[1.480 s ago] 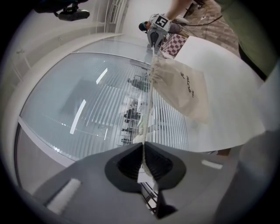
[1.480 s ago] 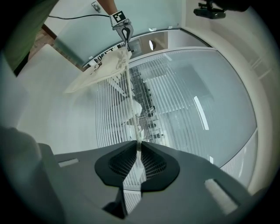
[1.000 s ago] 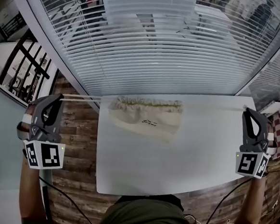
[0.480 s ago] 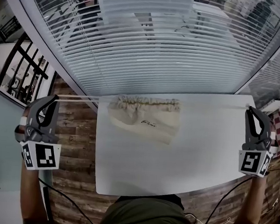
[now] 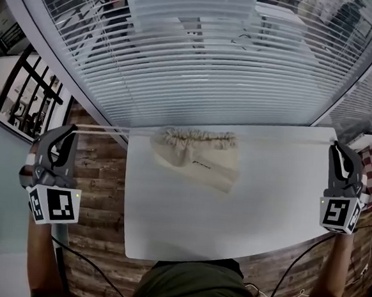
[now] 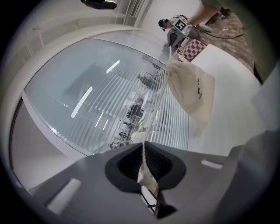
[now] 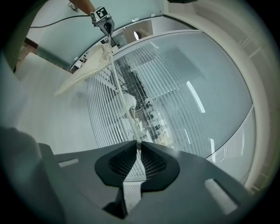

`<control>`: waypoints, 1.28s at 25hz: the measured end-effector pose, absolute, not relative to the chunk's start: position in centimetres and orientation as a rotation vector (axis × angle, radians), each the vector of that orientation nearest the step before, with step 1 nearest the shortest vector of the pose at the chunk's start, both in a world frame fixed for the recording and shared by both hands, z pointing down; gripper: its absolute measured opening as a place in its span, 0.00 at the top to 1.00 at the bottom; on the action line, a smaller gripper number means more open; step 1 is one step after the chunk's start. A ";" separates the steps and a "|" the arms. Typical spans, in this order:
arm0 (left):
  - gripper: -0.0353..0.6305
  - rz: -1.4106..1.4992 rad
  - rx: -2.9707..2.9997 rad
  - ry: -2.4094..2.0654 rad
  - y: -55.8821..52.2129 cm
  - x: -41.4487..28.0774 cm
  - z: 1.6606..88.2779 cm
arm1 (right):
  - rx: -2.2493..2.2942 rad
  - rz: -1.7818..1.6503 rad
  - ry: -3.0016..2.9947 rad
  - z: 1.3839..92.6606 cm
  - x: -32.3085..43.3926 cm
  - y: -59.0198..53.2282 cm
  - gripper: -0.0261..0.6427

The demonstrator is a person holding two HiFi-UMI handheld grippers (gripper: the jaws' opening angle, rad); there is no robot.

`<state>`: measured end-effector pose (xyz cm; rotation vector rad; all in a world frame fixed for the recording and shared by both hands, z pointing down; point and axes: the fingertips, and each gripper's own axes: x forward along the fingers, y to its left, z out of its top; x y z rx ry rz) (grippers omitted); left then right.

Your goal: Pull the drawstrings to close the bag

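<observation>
Left tool (image 5: 76, 128) and right tool (image 5: 335, 145) each clamp 1 taut drawstring (image 5: 104, 129), bag (image 5: 198, 157) mouth nearly gathered on counter (image 5: 186, 221); should pull apart evenly, level, without slipping

Your cream cloth drawstring bag (image 5: 201, 159) lies flat near the far edge of the white table (image 5: 186, 221), its mouth gathered into ruffles. Its pale cord drawstrings (image 5: 104, 130) stretch taut, one out each side.

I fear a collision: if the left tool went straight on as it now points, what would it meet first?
Probably the window blinds, not the bag; depth is unclear.
</observation>
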<state>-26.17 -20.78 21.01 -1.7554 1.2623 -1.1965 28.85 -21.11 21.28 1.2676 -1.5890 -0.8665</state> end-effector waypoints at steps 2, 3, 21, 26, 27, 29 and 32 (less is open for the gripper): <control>0.93 -1.184 -1.776 1.267 -20.9 -26.1 20.8 | 1.270 -0.875 -1.591 20.8 29.1 -21.0 0.90; 0.93 -1.179 -1.790 1.270 -20.8 -26.2 20.9 | 1.267 -0.877 -1.594 20.8 29.2 -21.0 0.90; 0.93 -1.089 -1.686 1.380 -21.4 -26.5 18.1 | 1.324 -0.958 -1.645 19.4 27.5 -20.9 0.89; 0.93 -1.059 -1.688 1.371 -21.1 -25.4 16.9 | 1.365 -0.969 -1.647 17.6 28.0 -20.4 0.89; 0.93 -1.055 -1.685 1.365 -21.1 -25.4 16.7 | 1.368 -0.967 -1.644 17.4 28.0 -20.3 0.89; 0.93 -1.045 -1.691 1.373 -21.1 -25.4 16.5 | 1.363 -0.962 -1.631 17.2 28.0 -20.2 0.89; 0.92 -1.023 -1.707 1.398 -21.2 -25.1 16.4 | 1.378 -0.964 -1.642 17.2 27.8 -20.2 0.89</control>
